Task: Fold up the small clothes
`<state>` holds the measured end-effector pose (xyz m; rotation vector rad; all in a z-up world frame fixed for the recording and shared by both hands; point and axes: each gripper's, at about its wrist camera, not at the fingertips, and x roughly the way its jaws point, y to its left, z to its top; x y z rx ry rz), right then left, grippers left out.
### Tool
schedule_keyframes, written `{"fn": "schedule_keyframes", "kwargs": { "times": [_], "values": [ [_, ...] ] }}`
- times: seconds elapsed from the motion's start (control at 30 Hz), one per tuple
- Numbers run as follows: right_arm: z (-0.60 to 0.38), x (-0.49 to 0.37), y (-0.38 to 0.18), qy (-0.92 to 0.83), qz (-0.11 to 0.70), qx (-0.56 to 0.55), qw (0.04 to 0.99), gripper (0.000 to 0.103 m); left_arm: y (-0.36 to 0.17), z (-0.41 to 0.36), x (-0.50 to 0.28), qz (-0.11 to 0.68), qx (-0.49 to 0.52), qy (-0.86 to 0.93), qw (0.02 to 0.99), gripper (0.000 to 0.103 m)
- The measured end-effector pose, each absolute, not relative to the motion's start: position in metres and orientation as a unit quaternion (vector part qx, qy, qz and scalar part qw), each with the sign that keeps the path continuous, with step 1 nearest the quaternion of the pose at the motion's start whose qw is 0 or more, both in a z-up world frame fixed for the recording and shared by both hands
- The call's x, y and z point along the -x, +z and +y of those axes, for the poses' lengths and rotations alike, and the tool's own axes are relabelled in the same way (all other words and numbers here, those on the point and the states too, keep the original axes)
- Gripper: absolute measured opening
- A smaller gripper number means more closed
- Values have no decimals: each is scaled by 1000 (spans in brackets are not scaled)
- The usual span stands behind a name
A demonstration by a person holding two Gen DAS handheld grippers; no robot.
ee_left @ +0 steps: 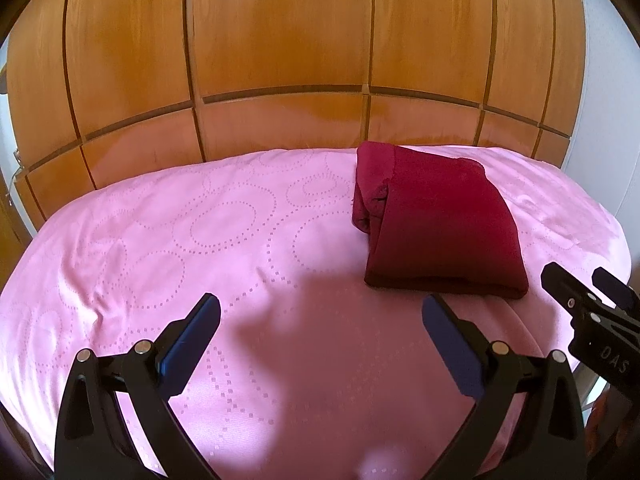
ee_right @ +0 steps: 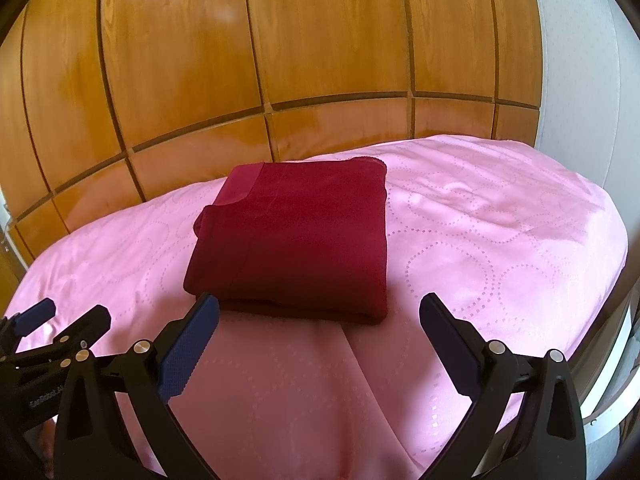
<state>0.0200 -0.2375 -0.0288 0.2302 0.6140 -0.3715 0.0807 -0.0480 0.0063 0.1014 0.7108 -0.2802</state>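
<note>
The left hand-held gripper (ee_left: 320, 312) is held spread wide over the pink bedspread (ee_left: 168, 240), nothing gripped or touched between its blue pads (ee_left: 192, 340). The right hand-held gripper (ee_right: 320, 312) is likewise spread wide and empty; its left pad (ee_right: 188, 344) is seen just at the near edge of the folded dark red garment (ee_right: 292, 248), though contact cannot be judged. In the left wrist view the right hand-held gripper is seen at the right edge, with the letters "DAS" readable on its body; in the right wrist view part of a word — "GenRobot" or similar — is printed on the left one's body. The garment lies flat on the bed, folded into a compact rectangle, its long axis running away from the grippers toward the wooden panelled wall (ee_right: 280, 60), the lighter waistband (ee_right: 240, 188) at the far end.
</note>
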Motion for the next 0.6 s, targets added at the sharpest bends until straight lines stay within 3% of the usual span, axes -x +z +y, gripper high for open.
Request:
{"fn": "schedule_keyframes", "kwargs": {
  "times": [0.6],
  "values": [
    [-244,-26,-33,-177,307,-119,928,99,0,-51,-88,373,-49,-133,917,101]
  ]
}}
